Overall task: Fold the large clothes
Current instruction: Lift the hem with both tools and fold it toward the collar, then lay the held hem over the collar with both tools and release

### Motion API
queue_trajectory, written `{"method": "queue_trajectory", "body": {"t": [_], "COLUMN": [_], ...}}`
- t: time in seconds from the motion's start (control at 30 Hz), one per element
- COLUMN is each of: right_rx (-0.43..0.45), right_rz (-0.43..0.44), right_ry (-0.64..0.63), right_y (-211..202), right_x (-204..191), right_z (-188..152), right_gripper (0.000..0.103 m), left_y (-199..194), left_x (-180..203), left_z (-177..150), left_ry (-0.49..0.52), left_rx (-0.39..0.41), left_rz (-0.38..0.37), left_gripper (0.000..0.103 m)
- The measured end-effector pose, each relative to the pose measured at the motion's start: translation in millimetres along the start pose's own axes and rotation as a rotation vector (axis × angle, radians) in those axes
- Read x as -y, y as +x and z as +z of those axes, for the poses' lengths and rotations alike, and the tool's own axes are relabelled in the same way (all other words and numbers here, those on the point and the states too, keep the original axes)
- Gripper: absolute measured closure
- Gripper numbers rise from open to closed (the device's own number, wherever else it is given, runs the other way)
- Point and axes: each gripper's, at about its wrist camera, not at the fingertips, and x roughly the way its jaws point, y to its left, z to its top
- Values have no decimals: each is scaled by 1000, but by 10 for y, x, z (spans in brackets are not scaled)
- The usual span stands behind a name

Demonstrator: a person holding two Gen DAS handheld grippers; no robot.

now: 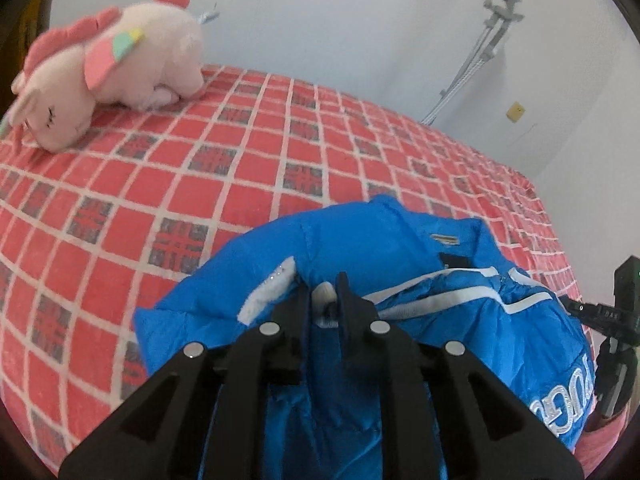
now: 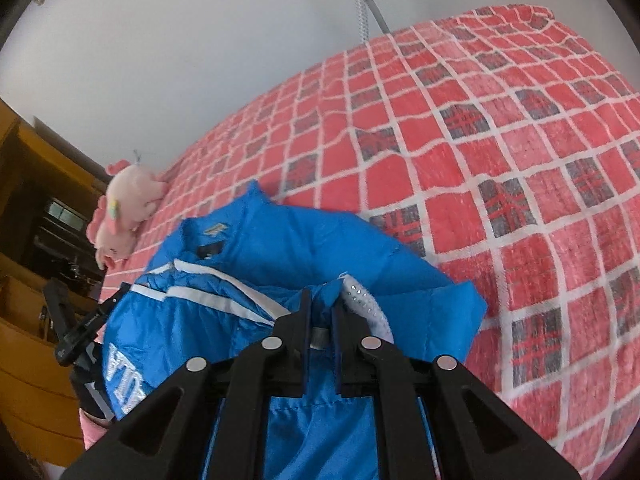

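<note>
Two grippers, left gripper (image 1: 324, 294), right gripper (image 2: 320, 306), seemingly pinching puffy blue jacket (image 1: 400, 248), checkered bedspread (image 1: 200, 168).

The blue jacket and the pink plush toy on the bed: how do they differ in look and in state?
The blue jacket is smooth, shiny fabric with white stripes; the pink plush toy is fuzzy and pale pink. The jacket is pinched by the left gripper and the right gripper; the toy lies untouched. The jacket is near the grippers; the toy lies farther off, by the wall. Both are on the red checked blanket.
</note>
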Motion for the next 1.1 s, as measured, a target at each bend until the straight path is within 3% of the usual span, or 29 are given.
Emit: {"method": "queue_trajectory", "body": {"t": [0.07,0.17,0.2,0.23,0.27,0.33,0.47,0.7,0.73,0.8,0.83,0.87,0.93,1.1], "right_rx": [-2,11,21,41,66,96,76,22,22,30,43,52,83,187], "right_rz": [-7,3,6,-2,-17,-36,3,-9,-10,-40,-79,-98,-76,-46], "right_ry": [1,-27,-44,-73,-98,-143,-151,-140,-145,-170,-191,-198,-187,-180], "right_y": [42,-64,-127,-241,-347,-513,-702,-521,-502,-474,-474,-481,-559,-817], "right_x": [18,-39,-68,-117,-162,-231,-184,-101,-110,-157,-195,-214,-221,-295], "right_z": [-5,-34,-53,-94,-134,-211,-458,-689,-702,-718,-726,-731,-723,-601], "right_gripper": [94,83,67,48,44,44,44,38,40,58,72,79,92,96], "left_y": [56,-60,-131,-220,-365,-631,-925,-867,-843,-797,-780,-766,-794,-1111], "left_x": [-33,-33,-32,-42,-54,-78,-191,-274,-227,-137,-88,-22,26,128], "left_z": [6,0,-8,-20,-50,-146,-410,-727,-757,-788,-803,-817,-825,-696], "left_ry": [-19,-22,-26,-30,-33,-5,45,36,45,65,81,102,109,87], "left_rx": [-17,-24,-22,-19,-7,30,65,7,4,-1,0,7,34,199], "left_rz": [-10,-43,-58,-73,-101,-116,-32,-31,-38,-18,1,17,35,24], "left_gripper": [90,84,79,55,43,41,35,34,37,50,67,81,93,98]}}
